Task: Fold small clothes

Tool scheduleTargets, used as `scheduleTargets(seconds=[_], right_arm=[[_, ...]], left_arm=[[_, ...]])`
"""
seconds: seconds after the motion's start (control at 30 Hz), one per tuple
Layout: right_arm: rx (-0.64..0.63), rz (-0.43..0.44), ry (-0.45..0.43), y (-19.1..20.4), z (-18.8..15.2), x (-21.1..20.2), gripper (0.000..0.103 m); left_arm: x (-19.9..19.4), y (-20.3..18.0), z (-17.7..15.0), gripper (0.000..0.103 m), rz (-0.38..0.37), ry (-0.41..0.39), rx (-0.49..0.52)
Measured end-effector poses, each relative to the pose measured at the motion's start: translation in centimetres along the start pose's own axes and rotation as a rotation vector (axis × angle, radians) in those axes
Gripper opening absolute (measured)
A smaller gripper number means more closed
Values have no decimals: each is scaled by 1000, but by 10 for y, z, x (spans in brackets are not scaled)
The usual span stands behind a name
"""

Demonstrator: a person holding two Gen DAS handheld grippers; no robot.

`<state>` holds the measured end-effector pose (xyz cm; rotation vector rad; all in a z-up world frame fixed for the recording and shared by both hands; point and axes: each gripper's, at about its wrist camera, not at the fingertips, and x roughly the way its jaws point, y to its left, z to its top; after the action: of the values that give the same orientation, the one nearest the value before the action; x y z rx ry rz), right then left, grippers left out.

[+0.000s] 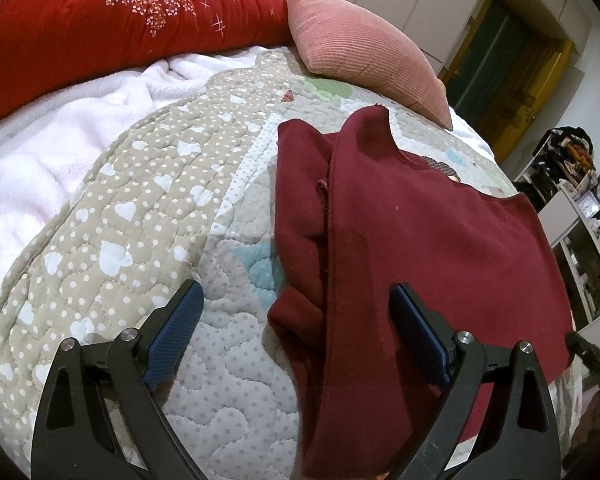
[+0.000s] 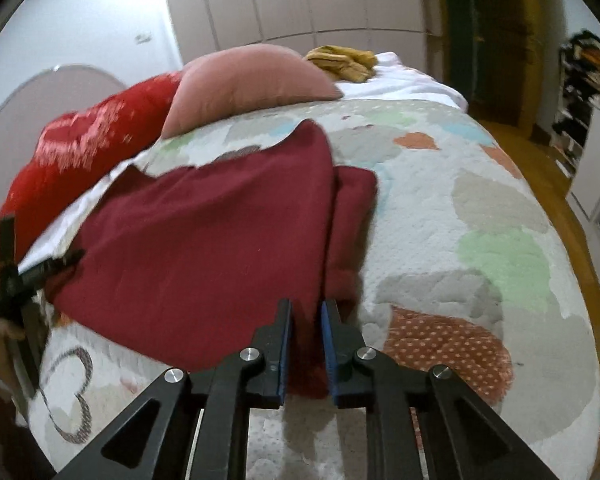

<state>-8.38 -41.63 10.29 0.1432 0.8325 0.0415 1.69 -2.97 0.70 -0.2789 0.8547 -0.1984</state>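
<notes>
The right gripper (image 2: 306, 316) pinched the maroon garment (image 2: 204, 240) at its folded edge, the left gripper (image 1: 296, 300) gaped empty; next, probably another fold across.

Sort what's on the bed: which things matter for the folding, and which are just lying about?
For the job: maroon garment; right tongs shut on its edge; left tongs open.
Lying about: pink cushion; red floral quilt; white blanket; yellow cloth.
</notes>
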Motion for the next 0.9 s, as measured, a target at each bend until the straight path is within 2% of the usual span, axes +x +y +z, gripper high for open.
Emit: scheduleTargets(seconds=[0.07, 0.17, 0.3, 0.33, 0.4, 0.5, 0.57, 0.63, 0.7, 0.8, 0.87, 0.9], right_arm=[[-8, -8, 13, 0, -3, 5, 14], [48, 70, 32, -8, -4, 13, 14], [84, 97, 58, -15, -1, 23, 14], [105, 117, 63, -18, 0, 23, 14], [120, 146, 56, -18, 0, 15, 6], [143, 217, 24, -21, -3, -13, 6], [165, 252, 30, -26, -6, -22, 6], [166, 231, 100, -27, -13, -12, 6], [165, 190, 156, -27, -23, 5, 5], [193, 186, 141, -28, -17, -1, 6], [207, 126, 67, -30, -3, -22, 16], [205, 89, 29, -30, 6, -31, 29]], left_arm=[[0, 1, 0, 95, 0, 0, 0], [1, 0, 0, 95, 3, 2, 2], [1, 0, 0, 95, 2, 15, 2], [1, -1, 3, 95, 7, 39, 14], [-5, -6, 8, 94, 39, 82, 46], [-19, -16, 10, 94, 42, 58, 106], [-21, -15, 10, 94, 38, 50, 93], [-16, -12, 8, 94, 21, 67, 54], [-12, -12, 5, 94, 51, 77, 42], [-20, -16, 5, 94, 77, 51, 69], [-30, -20, 11, 94, 90, 8, 88], [-33, -21, 14, 94, 93, -10, 91]])
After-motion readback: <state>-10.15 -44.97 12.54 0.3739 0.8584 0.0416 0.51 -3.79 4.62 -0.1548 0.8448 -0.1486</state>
